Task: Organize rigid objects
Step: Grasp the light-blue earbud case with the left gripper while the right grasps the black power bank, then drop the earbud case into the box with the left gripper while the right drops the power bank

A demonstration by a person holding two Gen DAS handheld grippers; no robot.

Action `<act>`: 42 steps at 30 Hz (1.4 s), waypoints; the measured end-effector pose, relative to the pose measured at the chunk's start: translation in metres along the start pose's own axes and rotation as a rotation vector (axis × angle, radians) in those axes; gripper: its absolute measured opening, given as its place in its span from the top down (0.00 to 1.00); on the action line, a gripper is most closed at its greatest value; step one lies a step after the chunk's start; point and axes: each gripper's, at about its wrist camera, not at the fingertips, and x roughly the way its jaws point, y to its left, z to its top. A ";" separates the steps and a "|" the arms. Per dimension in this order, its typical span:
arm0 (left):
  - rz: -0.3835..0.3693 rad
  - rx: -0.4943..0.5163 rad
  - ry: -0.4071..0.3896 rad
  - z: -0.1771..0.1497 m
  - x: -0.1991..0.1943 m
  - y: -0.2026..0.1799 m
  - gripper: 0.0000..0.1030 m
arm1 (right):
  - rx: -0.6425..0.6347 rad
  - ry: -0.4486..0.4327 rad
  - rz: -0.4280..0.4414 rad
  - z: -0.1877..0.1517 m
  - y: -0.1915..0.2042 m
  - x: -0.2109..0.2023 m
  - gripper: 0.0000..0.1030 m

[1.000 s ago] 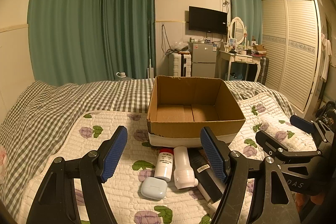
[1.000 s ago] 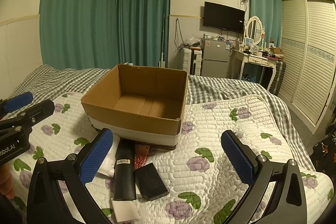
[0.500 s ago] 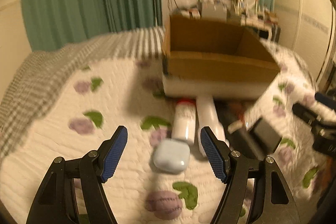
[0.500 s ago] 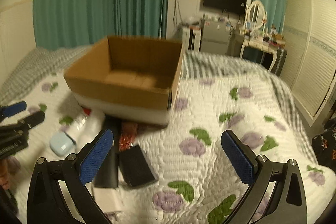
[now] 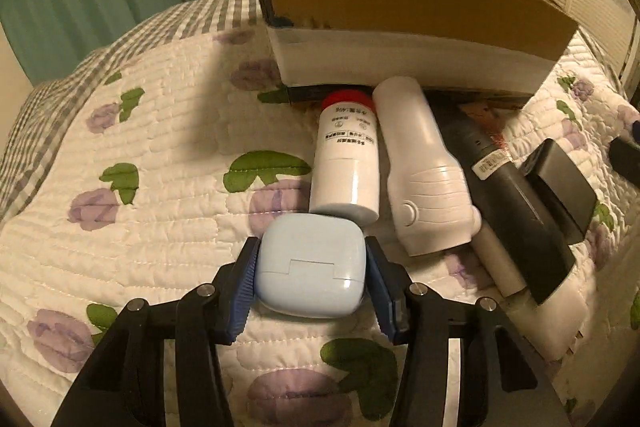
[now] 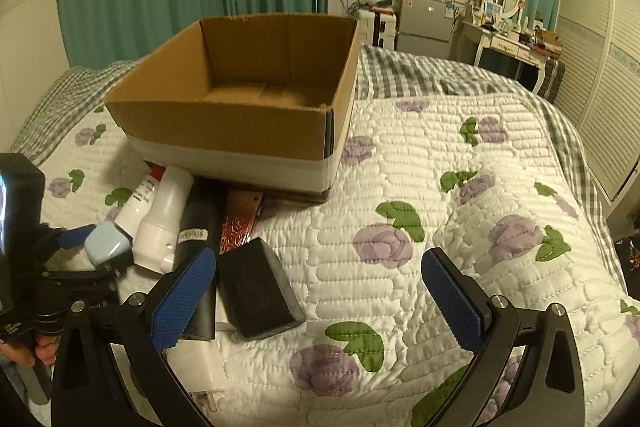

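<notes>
My left gripper (image 5: 311, 279) is shut on a pale blue earbud case (image 5: 311, 265) that lies on the quilt; the case also shows in the right wrist view (image 6: 107, 242). Just beyond it lie a white red-capped bottle (image 5: 347, 163), a white plastic device (image 5: 424, 171), a long black device (image 5: 508, 195) and a black box (image 6: 258, 289). The open cardboard box (image 6: 224, 123) stands behind them and looks empty. My right gripper (image 6: 320, 301) is open and empty above the quilt, right of the black box.
A white charger plug (image 6: 198, 367) lies near the front edge. A reddish glittery item (image 6: 240, 223) is partly under the cardboard box. The floral quilt (image 6: 460, 227) spreads to the right. A dresser, fridge and wardrobe stand beyond the bed.
My left gripper dropped down and forward to the earbud case and closed on it. My right gripper dipped slightly closer to the bed and stayed open.
</notes>
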 end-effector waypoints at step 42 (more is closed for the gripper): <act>-0.100 -0.028 -0.335 0.158 -0.105 0.005 0.50 | -0.099 -0.167 0.186 0.132 0.001 -0.045 0.63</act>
